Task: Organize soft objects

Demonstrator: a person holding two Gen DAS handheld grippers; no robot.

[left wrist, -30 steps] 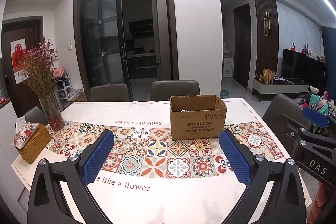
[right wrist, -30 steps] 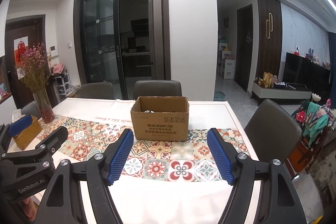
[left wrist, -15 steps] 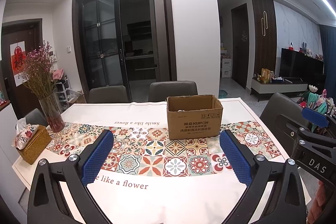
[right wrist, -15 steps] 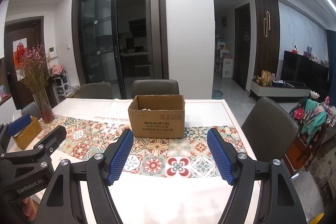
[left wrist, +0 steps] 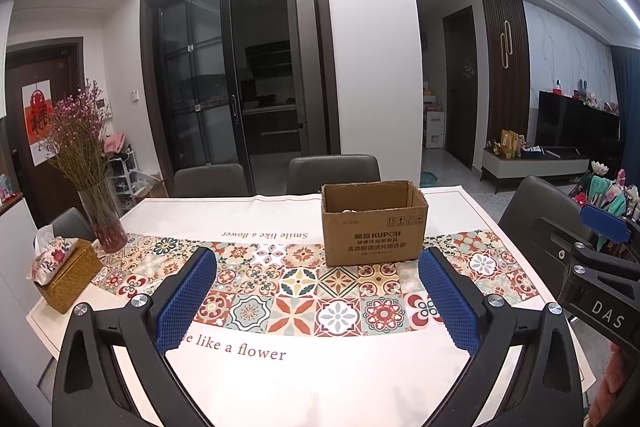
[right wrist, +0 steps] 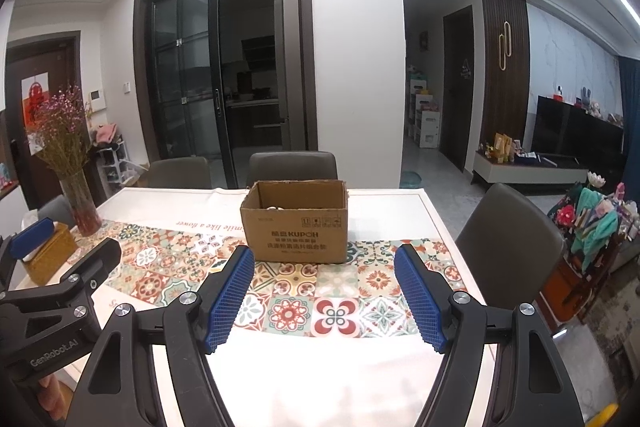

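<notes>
Left of the cardboard box [left wrist: 374, 223] you have the wicker tissue holder [left wrist: 66, 273] at the counter's [left wrist: 320, 379] edge, then the glass vase of dried flowers [left wrist: 102, 219] closer to the box. Your left hand-held gripper [left wrist: 318, 301] hangs released over the tiled runner [left wrist: 304, 291] in front of the box, nothing between its blue pads [left wrist: 186, 301]. The box stands open-topped on the runner, something pale just showing inside. Your right hand-held gripper [right wrist: 328, 293] is likewise spread and empty, just short of the box.
</notes>
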